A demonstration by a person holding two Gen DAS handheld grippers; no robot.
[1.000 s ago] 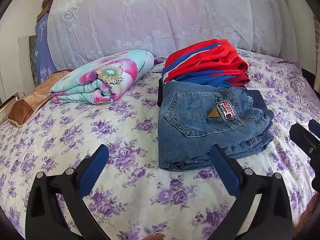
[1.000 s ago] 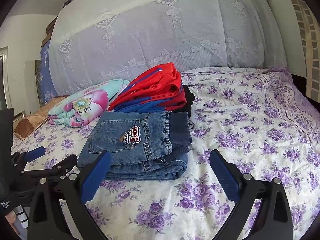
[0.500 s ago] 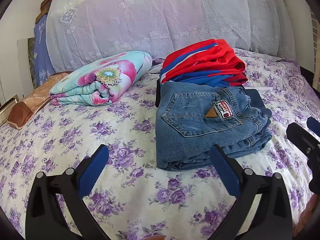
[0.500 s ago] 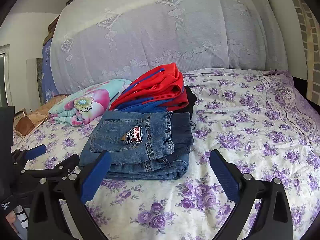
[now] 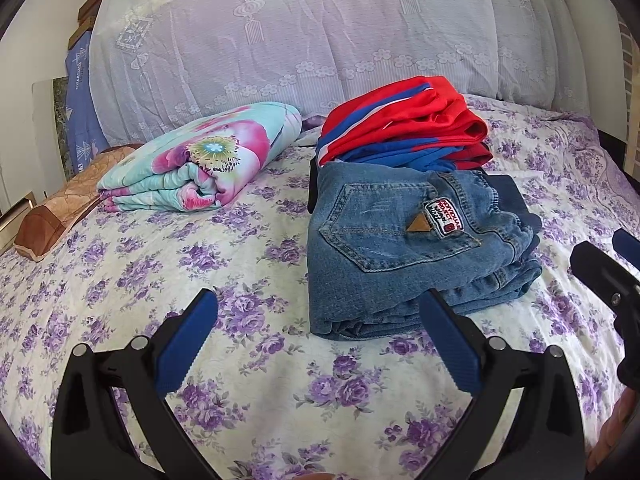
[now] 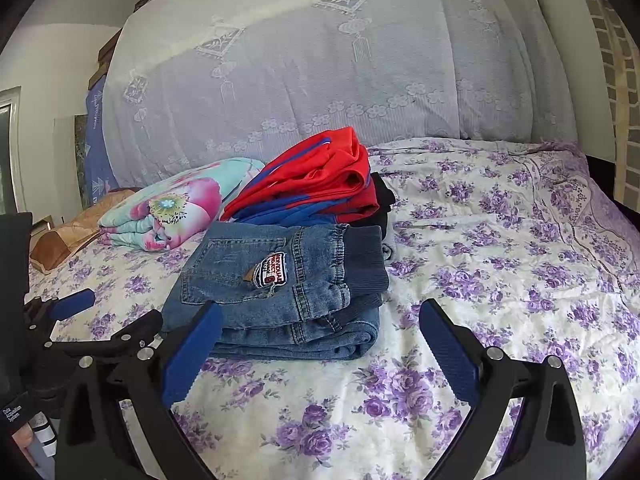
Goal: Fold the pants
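In the left wrist view, the left gripper (image 5: 316, 344) stood wide and empty; the folded jeans (image 5: 404, 248) lay right of centre on the bed (image 5: 200, 264). In the right wrist view, the right gripper (image 6: 320, 352) was likewise wide and empty, near the jeans (image 6: 280, 288). Denim likely heavy, soft; grip the thick near fold.

Center of the frame, a red-and-white patch (image 6: 274, 269) on the folded jeans (image 6: 280, 292) carries lettering too small to read. Lower left, a black device (image 6: 16, 414) shows tiny white print, also illegible.
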